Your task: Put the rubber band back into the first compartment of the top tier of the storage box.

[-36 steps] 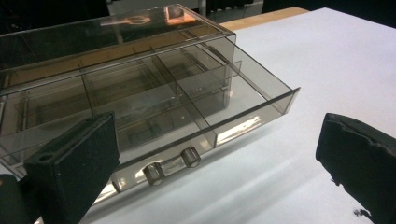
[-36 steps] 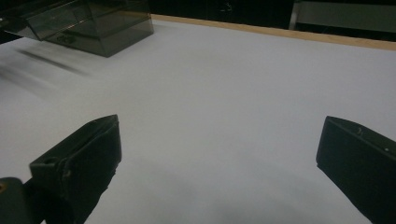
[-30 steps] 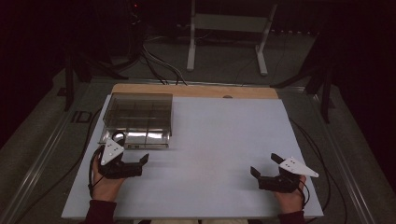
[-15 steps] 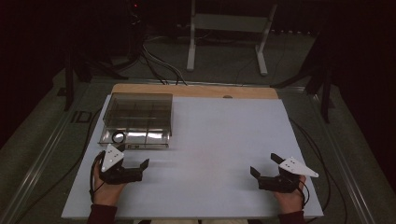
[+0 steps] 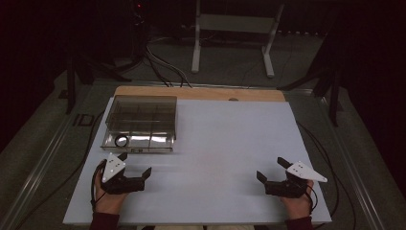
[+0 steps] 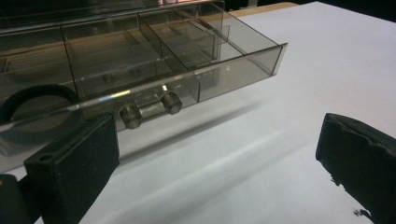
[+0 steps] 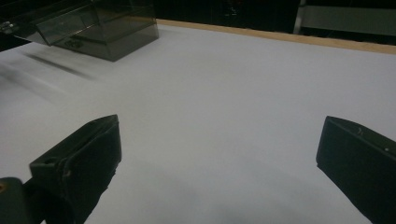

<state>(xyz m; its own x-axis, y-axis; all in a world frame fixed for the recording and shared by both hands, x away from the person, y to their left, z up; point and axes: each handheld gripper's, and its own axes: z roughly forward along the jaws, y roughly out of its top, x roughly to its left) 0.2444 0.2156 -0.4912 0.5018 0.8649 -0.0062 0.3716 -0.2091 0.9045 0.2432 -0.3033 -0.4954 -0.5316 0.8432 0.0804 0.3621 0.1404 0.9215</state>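
A smoky clear plastic box (image 5: 141, 122) with inner dividers sits at the far left of the white board (image 5: 225, 139). A black ring (image 5: 121, 141) lies in its front left compartment. My left gripper (image 5: 135, 164) stands open just in front of the box, nothing between its jaws. In the left gripper view the box (image 6: 154, 56), its two small front knobs (image 6: 150, 108) and the ring (image 6: 32, 99) are close ahead of the open gripper (image 6: 219, 140). My right gripper (image 5: 269, 168) rests open near the front right, empty; its own view shows the gripper (image 7: 219, 140) and the box (image 7: 98, 28) far off.
A wooden strip (image 5: 201, 93) borders the board's far edge. Cables (image 5: 163, 67) and a metal stand (image 5: 234, 28) lie on the dark floor beyond. A rail (image 5: 43, 153) runs along the left side.
My left gripper has drawn back a little from the box toward the near edge. The right gripper has stayed put.
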